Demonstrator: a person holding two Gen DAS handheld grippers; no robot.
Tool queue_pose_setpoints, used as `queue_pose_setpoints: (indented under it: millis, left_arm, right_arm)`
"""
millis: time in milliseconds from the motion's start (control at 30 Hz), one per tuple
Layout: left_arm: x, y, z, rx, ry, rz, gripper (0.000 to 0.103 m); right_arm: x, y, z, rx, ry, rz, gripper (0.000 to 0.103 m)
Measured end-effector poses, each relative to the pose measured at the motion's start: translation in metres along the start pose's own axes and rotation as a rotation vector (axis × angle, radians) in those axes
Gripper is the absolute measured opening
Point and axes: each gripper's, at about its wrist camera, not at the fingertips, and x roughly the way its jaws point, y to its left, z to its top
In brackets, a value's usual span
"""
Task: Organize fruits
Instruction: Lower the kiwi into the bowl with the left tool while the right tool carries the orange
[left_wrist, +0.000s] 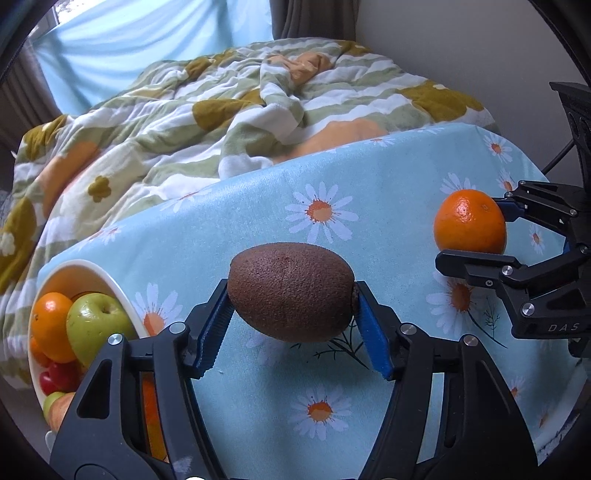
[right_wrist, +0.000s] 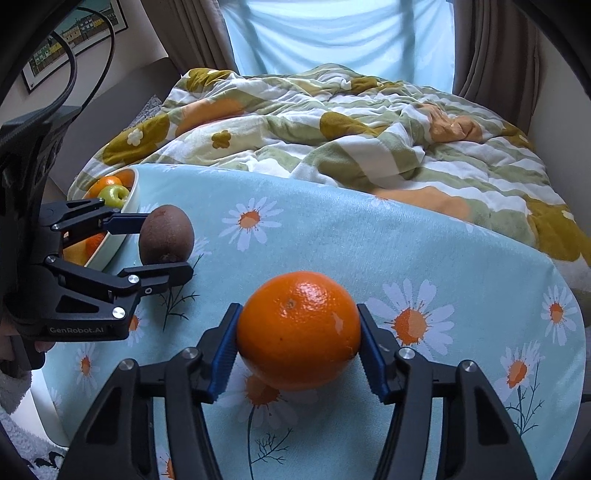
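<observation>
Kiwi (left_wrist: 291, 291) is clamped between the blue pads of the left gripper (left_wrist: 293, 325), held above the daisy tablecloth (left_wrist: 388, 192), just beside the fruit bowl (left_wrist: 110, 284) at the table's left edge. Orange (right_wrist: 298, 330) is gripped by the right gripper (right_wrist: 298, 354), over the cloth's middle, well apart from the bowl.

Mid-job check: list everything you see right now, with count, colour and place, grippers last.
kiwi: 1, brown, held above the tablecloth
orange: 1, orange, held above the tablecloth
bowl: 1, white, table's left edge, holding oranges, a green apple, red fruit
tablecloth: 1, light blue with daisies, over the table
blanket: 1, green, white and mustard floral, on the bed behind
curtains: blue sheer, brown drapes beside
left hand-held gripper: shut on kiwi
right hand-held gripper: shut on orange
</observation>
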Motion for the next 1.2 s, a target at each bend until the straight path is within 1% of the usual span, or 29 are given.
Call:
queue_pose_setpoints:
  millis: [167, 333, 467, 633, 867, 1033, 1200]
  left_arm:
    - [-0.024, 0.002, 0.0, -0.025, -0.039, -0.001, 0.069]
    - [-0.053, 0.01, -0.003, -0.052, -0.087, 0.006, 0.069]
    - [-0.079, 0.024, -0.008, -0.078, -0.119, 0.015, 0.069]
    - [-0.107, 0.052, -0.019, -0.103, -0.145, 0.039, 0.069]
    - [-0.127, 0.107, -0.039, -0.141, -0.15, 0.087, 0.069]
    - [-0.131, 0.149, -0.057, -0.163, -0.142, 0.119, 0.069]
    - [-0.122, 0.182, -0.07, -0.17, -0.121, 0.125, 0.069]
  right_arm:
    - [-0.016, 0.006, 0.006, -0.008, -0.015, 0.004, 0.055]
    - [-0.038, 0.021, 0.017, -0.038, -0.034, -0.014, 0.055]
    - [-0.053, 0.035, 0.027, -0.038, -0.05, -0.003, 0.055]
    - [-0.065, 0.063, 0.042, -0.049, -0.069, 0.021, 0.055]
    - [-0.058, 0.116, 0.065, -0.09, -0.087, 0.063, 0.055]
    - [-0.041, 0.152, 0.079, -0.11, -0.095, 0.098, 0.055]
    - [-0.021, 0.179, 0.088, -0.117, -0.089, 0.115, 0.055]
